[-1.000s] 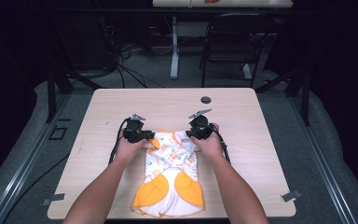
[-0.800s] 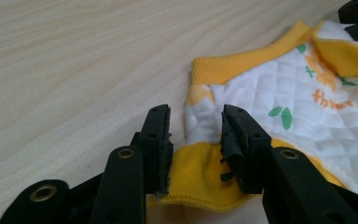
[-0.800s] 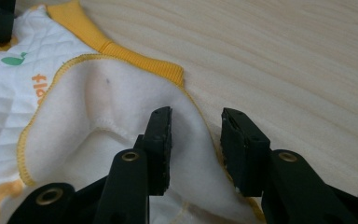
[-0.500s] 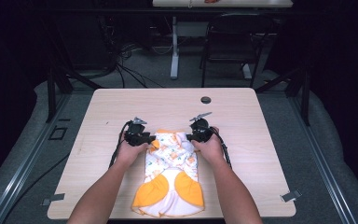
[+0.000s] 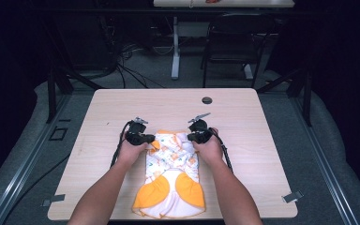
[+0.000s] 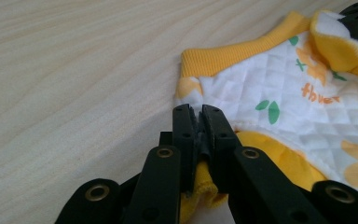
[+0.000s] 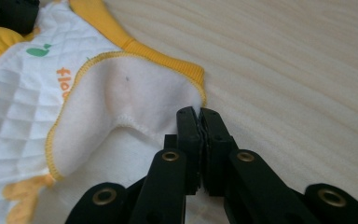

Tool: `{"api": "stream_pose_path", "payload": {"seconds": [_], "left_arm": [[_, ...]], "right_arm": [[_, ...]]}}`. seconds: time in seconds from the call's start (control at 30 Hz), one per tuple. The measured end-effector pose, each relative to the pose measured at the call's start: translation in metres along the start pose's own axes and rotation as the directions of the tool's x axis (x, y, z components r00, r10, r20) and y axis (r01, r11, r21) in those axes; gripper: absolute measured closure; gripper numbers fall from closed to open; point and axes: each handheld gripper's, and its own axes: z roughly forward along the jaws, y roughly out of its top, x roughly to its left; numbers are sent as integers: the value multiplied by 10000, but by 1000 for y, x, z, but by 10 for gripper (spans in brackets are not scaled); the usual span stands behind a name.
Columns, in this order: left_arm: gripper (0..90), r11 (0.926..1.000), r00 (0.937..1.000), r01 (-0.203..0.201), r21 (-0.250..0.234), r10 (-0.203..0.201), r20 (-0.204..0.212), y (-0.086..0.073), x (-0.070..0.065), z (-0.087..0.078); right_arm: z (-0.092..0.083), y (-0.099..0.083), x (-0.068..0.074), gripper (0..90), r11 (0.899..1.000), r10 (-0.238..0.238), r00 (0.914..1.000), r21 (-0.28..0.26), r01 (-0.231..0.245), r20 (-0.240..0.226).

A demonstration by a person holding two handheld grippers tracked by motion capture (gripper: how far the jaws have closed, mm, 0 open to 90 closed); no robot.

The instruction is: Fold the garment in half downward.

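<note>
Quilted baby garment (image 5: 172,176) being gripped at its two far corners on the table (image 5: 272,154).
The jaws of the left gripper (image 6: 196,122) and the right gripper (image 7: 199,122), just closed, are being clamped on the garment's yellow-trimmed edge; the garment is lying well nearer than the dark round cap (image 5: 207,100).

Your forearms are bare; each black tool (image 5: 146,138) (image 5: 193,136) shows brass-ringed screws, a trailing black cable, and a grey plate.
</note>
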Motion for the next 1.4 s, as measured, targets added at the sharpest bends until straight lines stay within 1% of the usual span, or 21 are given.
{"api": "stream_pose_path", "payload": {"seconds": [0.03,0.07,0.1,0.17,0.2,0.27,0.33,0.4,0.47,0.5,0.57,0.63,0.73,0.9,1.0,1.03,1.07,1.17,1.23,1.27,1.4], "left_arm": [[852,10000,10000,0,0,0,0,0,0,0],[852,10000,10000,20,-18,-19,68,1,0,-3],[853,9999,10000,-32,-138,33,68,3,1,-5],[854,9997,9999,-71,-224,73,111,5,0,-10],[854,9996,9999,-114,-276,118,125,6,-1,-12],[855,9985,9997,-198,-505,204,109,7,-3,-16],[855,9975,9990,-387,-593,398,179,11,-5,-22],[855,9963,9986,-486,-711,500,172,13,-6,-27],[856,9952,9979,-568,-798,590,262,16,-6,-33],[856,9945,9979,-595,-866,617,220,17,-6,-35],[856,9923,9975,-637,-1065,664,226,20,-6,-40],[855,9909,9969,-749,-1117,772,162,22,-6,-44],[856,9887,9966,-795,-1270,813,95,27,-6,-48],[855,9838,9959,-894,-1554,910,31,35,-8,-56],[855,9774,9940,-1076,-1822,1091,-19,40,-9,-62],[855,9751,9933,-1138,-1901,1155,-23,41,-9,-65],[855,9732,9927,-1179,-1974,1202,-5,42,-10,-67],[855,9691,9901,-1360,-2056,1405,73,39,-11,-73],[855,9665,9884,-1444,-2120,1512,160,37,-14,-74],[855,9662,9874,-1492,-2102,1569,206,35,-15,-75],[855,9646,9851,-1612,-2085,1702,257,27,-18,-78]], "right_arm": [[0,0,0,874,10000,0,10000,0,0,0],[-2,1,0,874,9998,66,10000,-208,-67,-50],[-9,3,-1,874,9995,-126,9999,-303,125,-9],[-11,4,-1,874,9992,-150,9999,-366,150,-12],[-17,5,-1,875,9985,-283,9996,-476,283,-3],[-20,5,0,875,9978,-304,9995,-586,306,54],[-26,6,0,875,9965,-471,9989,-691,474,52],[-31,6,1,875,9949,-436,9990,-913,438,39],[-37,7,1,875,9927,-536,9986,-1079,532,-1],[-42,8,2,875,9904,-710,9975,-1193,705,-3],[-45,10,3,875,9890,-793,9969,-1248,788,16],[-51,14,3,875,9848,-886,9961,-1499,883,48],[-60,21,6,875,9807,-1119,9935,-1589,1140,225],[-68,27,7,875,9755,-1312,9905,-1725,1362,404],[-76,31,8,875,9700,-1369,9894,-1959,1439,487],[-81,34,8,875,9651,-1490,9874,-2097,1568,525],[-81,34,8,875,9651,-1490,9874,-2097,1568,525],[-89,32,9,875,9589,-1681,9843,-2227,1759,538],[-89,30,10,875,9586,-1654,9847,-2257,1735,542],[-91,26,11,875,9566,-1782,9824,-2241,1861,552],[-93,20,14,875,9540,-1961,9794,-2216,2021,486]]}}
